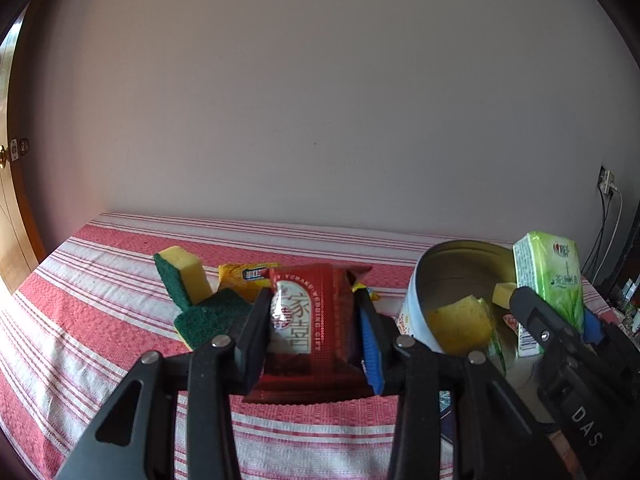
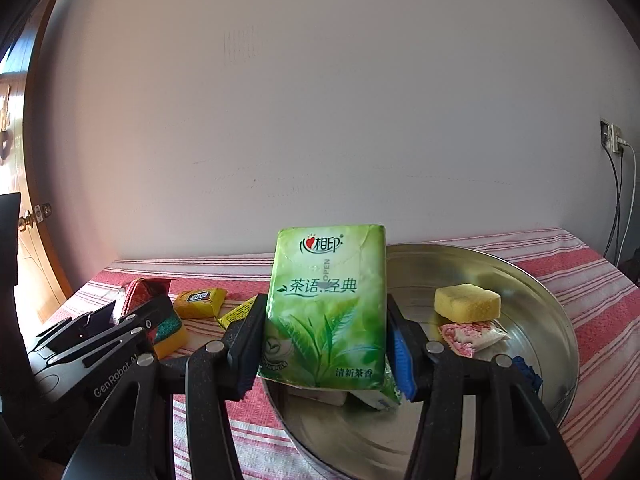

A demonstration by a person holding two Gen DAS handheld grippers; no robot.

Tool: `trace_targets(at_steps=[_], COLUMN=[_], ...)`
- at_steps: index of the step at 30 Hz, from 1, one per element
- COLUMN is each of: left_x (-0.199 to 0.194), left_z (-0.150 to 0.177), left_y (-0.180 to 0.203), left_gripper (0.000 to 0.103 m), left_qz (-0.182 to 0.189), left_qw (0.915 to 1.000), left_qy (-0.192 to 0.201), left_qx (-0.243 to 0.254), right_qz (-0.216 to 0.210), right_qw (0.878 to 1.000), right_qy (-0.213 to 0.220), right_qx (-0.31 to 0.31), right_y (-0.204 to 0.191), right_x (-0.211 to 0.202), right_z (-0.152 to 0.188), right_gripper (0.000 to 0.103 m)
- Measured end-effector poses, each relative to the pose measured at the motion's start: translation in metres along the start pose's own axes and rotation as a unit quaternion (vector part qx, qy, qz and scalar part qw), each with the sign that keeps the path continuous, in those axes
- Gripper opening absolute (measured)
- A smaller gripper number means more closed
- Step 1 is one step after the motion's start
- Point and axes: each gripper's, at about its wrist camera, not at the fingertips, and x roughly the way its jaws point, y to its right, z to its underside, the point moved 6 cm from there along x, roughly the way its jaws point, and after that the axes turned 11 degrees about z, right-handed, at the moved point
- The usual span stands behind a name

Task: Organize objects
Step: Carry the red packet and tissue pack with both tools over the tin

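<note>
Right gripper (image 2: 324, 344) clamps green tissue pack (image 2: 326, 304) upright over metal tin (image 2: 560, 320), likely for drop-in; left gripper (image 1: 316, 332) pinches red packet (image 1: 316, 320) just above striped cloth (image 1: 100, 300), likely next.

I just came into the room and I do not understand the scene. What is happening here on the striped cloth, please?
A person is sorting small items with two handheld grippers. The left gripper clamps a red packet; the right gripper holds a green tissue pack upright at the metal tin. A yellow sponge piece and a pink-and-white sachet already lie in the tin. Green-and-yellow sponges and yellow packets wait on the cloth.
</note>
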Motion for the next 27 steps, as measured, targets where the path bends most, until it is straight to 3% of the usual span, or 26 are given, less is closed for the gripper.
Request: trace_targets(at_steps=[15, 27], left_x=[0.026, 0.058], left_z=[-0.001, 0.006], left_y=[0.078, 0.124], left_gripper=[0.04, 0.04], left_qz=[0.04, 0.06], left_qw=[0.9983, 0.9952], left_qy=[-0.014, -0.04], left_qx=[0.041, 0.065], right_qz=[0.054, 0.116], right_qw=[0.998, 0.993], right_qy=[-0.004, -0.028], right_qx=[0.02, -0.009], right_y=[0.074, 0.127], right_x=[0.02, 0.063], right_z=[-0.012, -0.011], right_gripper=[0.056, 0.056])
